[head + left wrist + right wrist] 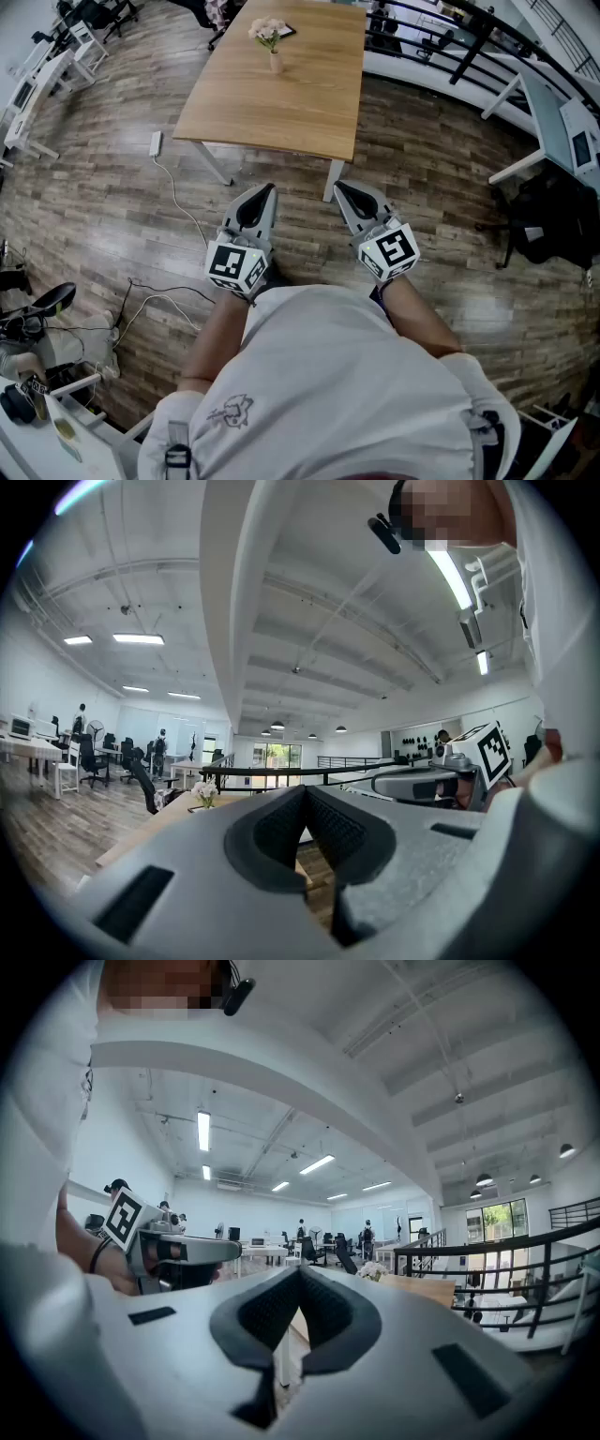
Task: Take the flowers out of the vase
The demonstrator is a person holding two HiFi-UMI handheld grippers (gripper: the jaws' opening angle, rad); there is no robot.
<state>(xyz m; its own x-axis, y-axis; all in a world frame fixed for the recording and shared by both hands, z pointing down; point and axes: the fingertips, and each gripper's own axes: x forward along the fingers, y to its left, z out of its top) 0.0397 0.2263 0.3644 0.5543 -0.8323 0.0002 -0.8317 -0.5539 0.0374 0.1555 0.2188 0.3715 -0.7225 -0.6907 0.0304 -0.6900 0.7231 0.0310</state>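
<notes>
A small vase [274, 64] with pale flowers [268, 30] stands on the far part of a wooden table [300, 103] ahead of me. Both grippers hang level in front of my body, short of the table's near edge. My left gripper [266, 191] is shut with nothing in it, and so is my right gripper [341, 187]. In the left gripper view the shut jaws of the left gripper [305, 789] point toward the flowers [205, 793], far off. The right gripper view has the right gripper [300, 1271] shut, with the flowers [373, 1269] small beyond it.
A dark flat item [285, 31] lies beside the vase. A power strip [156, 142] and cables trail on the wood floor at the left. White desks [555, 105] and a black bag [553, 223] stand at the right, a railing [441, 42] behind the table.
</notes>
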